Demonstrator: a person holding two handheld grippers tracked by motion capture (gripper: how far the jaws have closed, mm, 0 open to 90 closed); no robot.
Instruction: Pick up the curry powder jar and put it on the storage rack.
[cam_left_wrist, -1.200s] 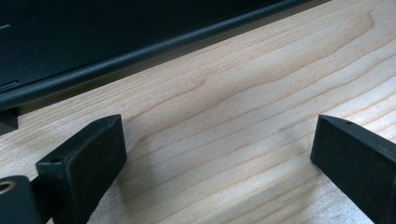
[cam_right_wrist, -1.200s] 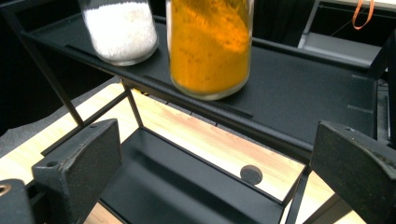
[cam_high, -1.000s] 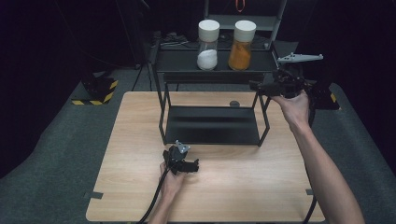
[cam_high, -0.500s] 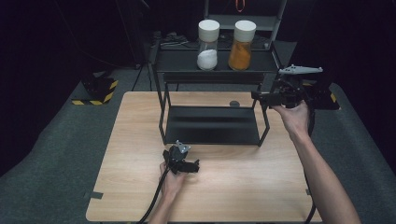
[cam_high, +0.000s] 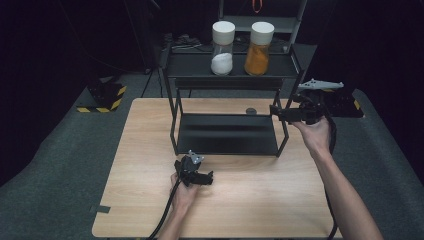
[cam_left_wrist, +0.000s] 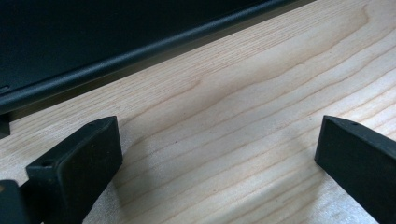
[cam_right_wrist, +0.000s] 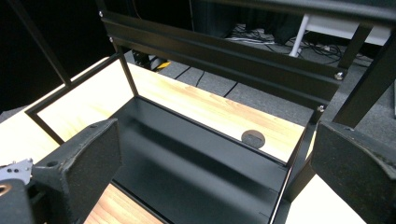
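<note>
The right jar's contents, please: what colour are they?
Orange powder in the right jar, under a white lid; clearest in the high view.

Light wooden table (cam_high: 150, 150) sitting on grey carpet (cam_high: 55, 165), dark surroundings. Black metal two-tier rack (cam_high: 227, 132) standing toward the far side of the table, its lower tray (cam_right_wrist: 187, 172) lying flat on the wood, its upper shelf (cam_high: 190, 65) carrying two clear jars with white lids, standing side by side: one holding white powder (cam_high: 222, 50), one holding orange powder (cam_high: 259, 50). Small dark round disc (cam_right_wrist: 253, 138) showing in the tabletop just behind the lower tray. Yellow-and-black striped block (cam_high: 105, 97) resting on the carpet off the table's far left corner. Cables (cam_right_wrist: 261, 39) trailing on the floor behind the rack.
</note>
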